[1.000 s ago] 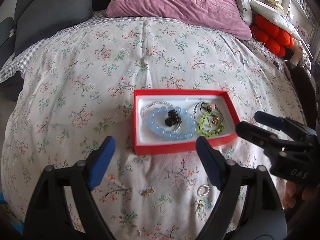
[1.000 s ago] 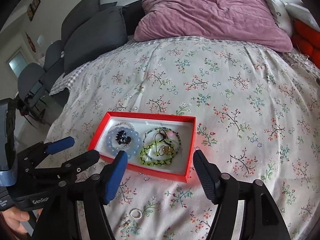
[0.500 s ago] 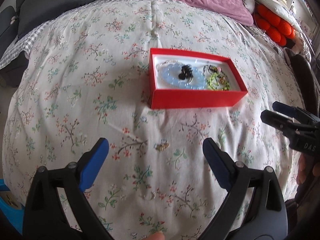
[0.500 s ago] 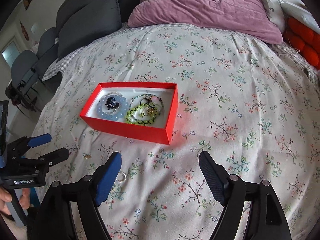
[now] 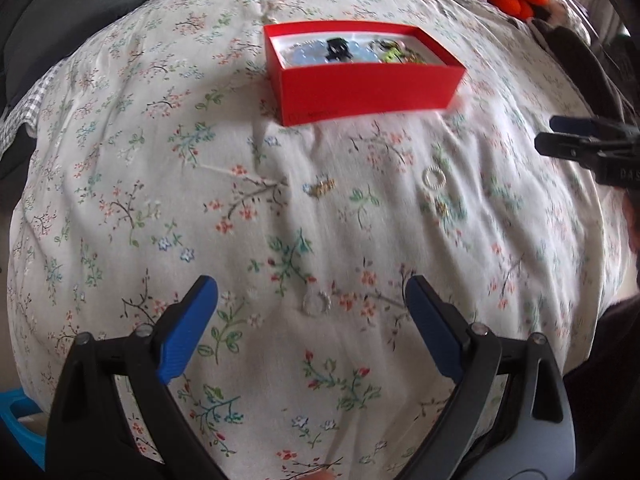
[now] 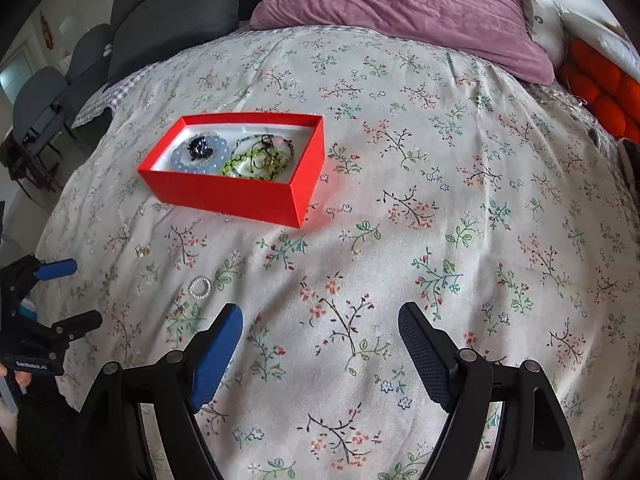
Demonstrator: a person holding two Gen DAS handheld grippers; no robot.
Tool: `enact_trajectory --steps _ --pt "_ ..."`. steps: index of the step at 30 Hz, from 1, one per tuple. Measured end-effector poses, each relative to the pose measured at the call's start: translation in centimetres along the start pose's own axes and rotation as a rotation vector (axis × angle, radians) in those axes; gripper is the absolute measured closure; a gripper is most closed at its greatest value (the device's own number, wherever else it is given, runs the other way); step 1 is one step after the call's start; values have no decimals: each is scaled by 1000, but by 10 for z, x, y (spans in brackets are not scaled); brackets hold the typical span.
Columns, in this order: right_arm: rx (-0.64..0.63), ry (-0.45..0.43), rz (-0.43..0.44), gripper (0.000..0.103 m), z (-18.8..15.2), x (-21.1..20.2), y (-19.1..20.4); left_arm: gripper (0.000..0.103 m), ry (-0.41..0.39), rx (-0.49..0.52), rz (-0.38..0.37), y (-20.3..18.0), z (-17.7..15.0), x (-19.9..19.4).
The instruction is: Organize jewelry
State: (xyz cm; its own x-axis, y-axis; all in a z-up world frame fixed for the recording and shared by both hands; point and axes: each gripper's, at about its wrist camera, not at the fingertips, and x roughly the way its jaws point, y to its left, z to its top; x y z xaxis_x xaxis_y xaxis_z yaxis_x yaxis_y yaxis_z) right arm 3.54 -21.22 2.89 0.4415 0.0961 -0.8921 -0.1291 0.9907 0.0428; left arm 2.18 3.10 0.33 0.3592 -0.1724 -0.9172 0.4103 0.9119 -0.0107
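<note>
A red box (image 5: 368, 80) (image 6: 224, 196) sits on the floral bedspread and holds a pale blue bead bracelet (image 6: 188, 160), a black piece (image 6: 200, 147) and green bead bracelets (image 6: 248, 162). Loose on the cover lie a small clear ring (image 5: 316, 304), a white bead ring (image 5: 434, 179) (image 6: 199, 286), a gold piece (image 5: 322, 187) (image 6: 143, 250) and another small gold piece (image 5: 441, 209). My left gripper (image 5: 312, 300) is open, low over the clear ring. My right gripper (image 6: 320, 320) is open and empty over bare cover, right of the white ring.
A purple pillow (image 6: 400, 4) and dark grey cushions (image 6: 168, 20) lie at the bed's head. An orange cushion (image 6: 604, 88) sits at the right. Chairs (image 6: 36, 92) stand beyond the left edge of the bed. The bed's near edge is below both grippers.
Both grippers have pulled back from the box toward the bed's near edge. The left one now stands over the clear ring. Both stay open.
</note>
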Motion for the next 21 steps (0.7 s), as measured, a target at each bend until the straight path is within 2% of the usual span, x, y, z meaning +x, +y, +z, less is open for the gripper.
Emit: enact_trajectory --steps 4,11,14,21 --pt "-38 28 -2 21 -15 7 7 8 -2 56 -18 -2 -13 3" --pt "-77 72 18 21 -28 20 28 9 -11 94 -61 -2 -23 5" --pt "-101 80 28 21 -31 26 40 15 -25 112 -77 -4 -23 4" --pt "-164 69 105 21 -36 39 74 19 -70 142 -98 -7 -11 9"
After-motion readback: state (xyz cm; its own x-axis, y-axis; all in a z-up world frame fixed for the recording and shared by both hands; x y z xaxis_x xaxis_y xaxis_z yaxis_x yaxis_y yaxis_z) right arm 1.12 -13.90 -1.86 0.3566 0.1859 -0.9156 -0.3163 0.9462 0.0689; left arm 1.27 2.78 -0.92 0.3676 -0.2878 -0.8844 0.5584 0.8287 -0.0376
